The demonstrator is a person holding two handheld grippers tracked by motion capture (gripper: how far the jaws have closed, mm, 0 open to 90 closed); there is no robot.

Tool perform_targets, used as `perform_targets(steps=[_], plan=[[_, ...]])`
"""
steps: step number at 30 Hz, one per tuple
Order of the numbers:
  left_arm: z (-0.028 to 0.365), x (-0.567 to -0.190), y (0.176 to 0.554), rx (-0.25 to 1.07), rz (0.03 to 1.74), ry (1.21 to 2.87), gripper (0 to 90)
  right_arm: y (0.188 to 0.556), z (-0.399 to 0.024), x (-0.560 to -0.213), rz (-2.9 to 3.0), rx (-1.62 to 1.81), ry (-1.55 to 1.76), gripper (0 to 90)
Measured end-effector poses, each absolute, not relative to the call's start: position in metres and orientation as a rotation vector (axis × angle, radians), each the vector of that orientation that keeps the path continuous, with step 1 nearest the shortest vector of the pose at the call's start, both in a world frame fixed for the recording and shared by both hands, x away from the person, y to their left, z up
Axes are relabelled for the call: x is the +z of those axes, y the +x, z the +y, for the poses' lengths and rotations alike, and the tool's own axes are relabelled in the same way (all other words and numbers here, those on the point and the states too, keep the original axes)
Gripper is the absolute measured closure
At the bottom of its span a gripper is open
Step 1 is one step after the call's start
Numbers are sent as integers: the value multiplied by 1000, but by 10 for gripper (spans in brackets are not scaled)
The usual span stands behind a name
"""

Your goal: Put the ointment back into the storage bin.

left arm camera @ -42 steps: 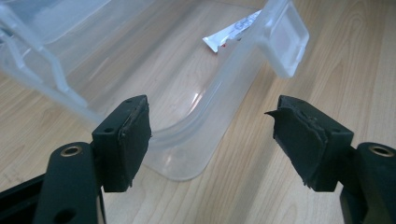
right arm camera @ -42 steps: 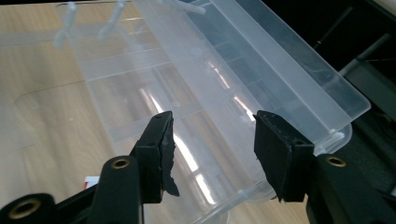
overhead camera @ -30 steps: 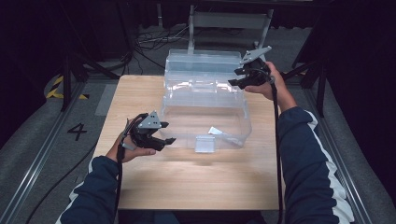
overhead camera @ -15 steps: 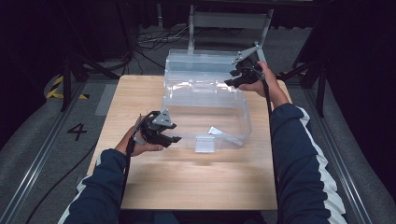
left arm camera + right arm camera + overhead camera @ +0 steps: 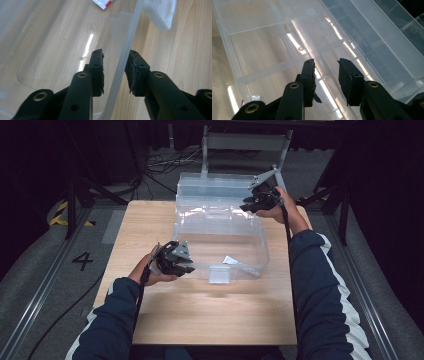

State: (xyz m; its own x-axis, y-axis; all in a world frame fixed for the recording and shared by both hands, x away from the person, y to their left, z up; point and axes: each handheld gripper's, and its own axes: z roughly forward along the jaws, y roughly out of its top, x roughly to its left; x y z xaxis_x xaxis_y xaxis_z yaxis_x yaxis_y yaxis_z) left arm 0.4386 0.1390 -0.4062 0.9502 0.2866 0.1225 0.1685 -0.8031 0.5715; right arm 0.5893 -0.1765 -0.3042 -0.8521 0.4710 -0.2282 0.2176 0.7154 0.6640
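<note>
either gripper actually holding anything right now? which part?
Nothing clamped yet. The left gripper straddles the clear bin's front wall, the right gripper its back rim; both have been closing, with gaps left at the pads.

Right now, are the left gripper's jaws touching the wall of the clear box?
Apart. In the left gripper view, the left gripper straddles the clear box wall, with a visible gap on each side. Its jaws have just been closing on it.
</note>
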Motion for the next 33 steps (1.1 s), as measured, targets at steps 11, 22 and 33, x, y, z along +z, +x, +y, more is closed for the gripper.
perform_targets(steps=[11,22,33], plan=[[133,-404,441,249,310,2603,766,590,-171,-297,2598,829,453,757],[134,-403,442,243,309,2611,768,592,-170,-295,2634,815,411,791],[134,-404,440,242,334,2595,765,591,-169,-293,2647,793,378,808]])
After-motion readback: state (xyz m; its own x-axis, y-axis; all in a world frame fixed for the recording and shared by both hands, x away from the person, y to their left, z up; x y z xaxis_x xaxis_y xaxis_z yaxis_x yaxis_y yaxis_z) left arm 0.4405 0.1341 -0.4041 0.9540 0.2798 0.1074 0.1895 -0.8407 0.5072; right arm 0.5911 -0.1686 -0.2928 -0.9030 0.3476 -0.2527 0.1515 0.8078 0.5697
